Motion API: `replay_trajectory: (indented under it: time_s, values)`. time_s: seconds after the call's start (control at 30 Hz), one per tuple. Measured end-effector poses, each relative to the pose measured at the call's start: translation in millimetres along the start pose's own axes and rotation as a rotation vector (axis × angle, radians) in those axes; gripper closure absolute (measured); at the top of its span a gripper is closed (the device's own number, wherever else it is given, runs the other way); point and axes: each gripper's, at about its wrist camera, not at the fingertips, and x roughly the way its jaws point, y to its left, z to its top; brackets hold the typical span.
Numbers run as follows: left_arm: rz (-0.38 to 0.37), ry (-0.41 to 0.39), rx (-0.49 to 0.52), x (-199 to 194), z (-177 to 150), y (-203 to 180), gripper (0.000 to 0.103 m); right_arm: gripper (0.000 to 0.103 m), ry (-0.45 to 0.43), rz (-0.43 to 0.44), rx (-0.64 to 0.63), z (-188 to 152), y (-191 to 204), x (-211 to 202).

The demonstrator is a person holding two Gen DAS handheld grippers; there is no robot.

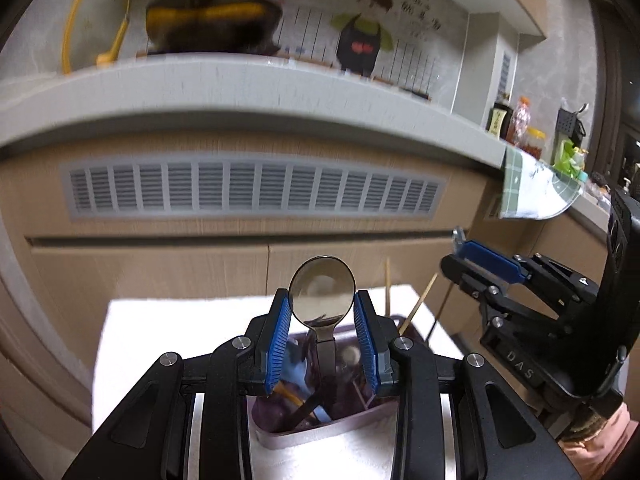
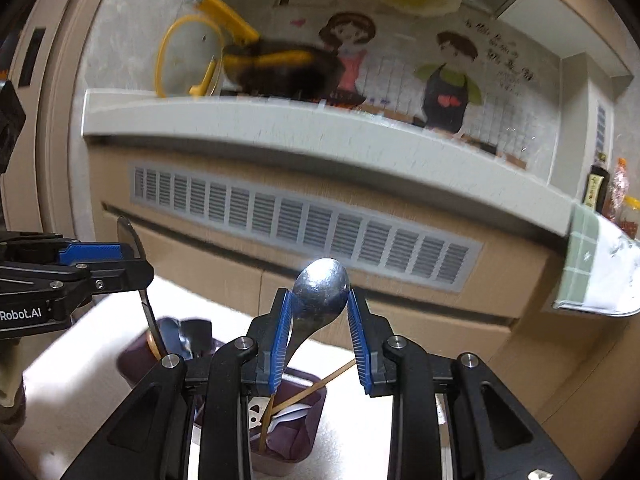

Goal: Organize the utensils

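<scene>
A: How is the left gripper [image 1: 322,322] posed?

B: Level, fingers pointing forward over a purple utensil holder [image 1: 320,426], clenched on the bowl of a metal spoon [image 1: 322,294] standing upright.

A: And the right gripper [image 2: 320,330]?

B: Over a second purple holder [image 2: 294,436] containing chopsticks [image 2: 316,386]. A steel spoon [image 2: 320,292] leans against its left pad [image 2: 280,336]; the other pad stands clear, so the jaws look released.

i count two metal spoons [image 1: 322,293] [image 2: 320,292], one between each of my grippers, two purple holders [image 2: 294,436] [image 2: 138,356], and three wooden chopsticks [image 1: 418,306].
</scene>
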Motion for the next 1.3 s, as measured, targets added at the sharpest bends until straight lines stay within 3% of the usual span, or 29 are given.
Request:
replay_trajectory:
  time_s: [0.07,0.1,0.27,0.33,0.4,0.43,0.47,0.53,0.6,0.77,0.87,1.07,1.3]
  values:
    - [-0.012,0.038,-0.023,12,-6,4,0.065,0.074,0.034,0.038,-0.005,-8,2,10]
    - [-0.011,0.049,-0.03,15,-9,5,0.059,0.071,0.046,0.051,-0.002,-11,2,13]
    - [-0.004,0.049,-0.063,-1,-23,3,0.058,0.047,0.08,0.103,0.076,-22,-7,-2]
    - [0.015,0.028,-0.063,-20,-33,-2,0.05,0.035,0.086,0.107,0.123,-29,-11,-15]
    - [0.044,0.0,-0.058,-41,-46,-8,0.036,0.032,0.094,0.116,0.167,-37,-13,-33]
    - [0.066,-0.013,-0.053,-52,-53,-12,0.034,0.028,0.111,0.083,0.236,-41,-13,-43]
    - [0.093,-0.028,-0.05,-65,-64,-17,0.03,0.024,0.12,0.082,0.254,-48,-11,-55]
    - [0.128,-0.042,-0.055,-84,-83,-23,0.024,0.008,0.123,0.068,0.282,-58,-7,-74]
    - [0.158,-0.038,-0.066,-99,-105,-29,0.015,0.001,0.122,0.023,0.304,-72,1,-95]
    - [0.263,-0.032,-0.009,-128,-151,-52,0.0,0.0,0.145,-0.032,0.341,-102,19,-133]
    - [0.32,-0.035,0.008,-139,-166,-62,0.0,0.0,0.152,-0.065,0.338,-118,27,-147]
    - [0.323,-0.031,-0.031,-147,-180,-62,0.0,0.0,0.171,-0.099,0.333,-137,36,-163]
    - [0.328,-0.009,-0.014,-147,-180,-68,0.0,0.0,0.163,-0.087,0.316,-136,40,-168]
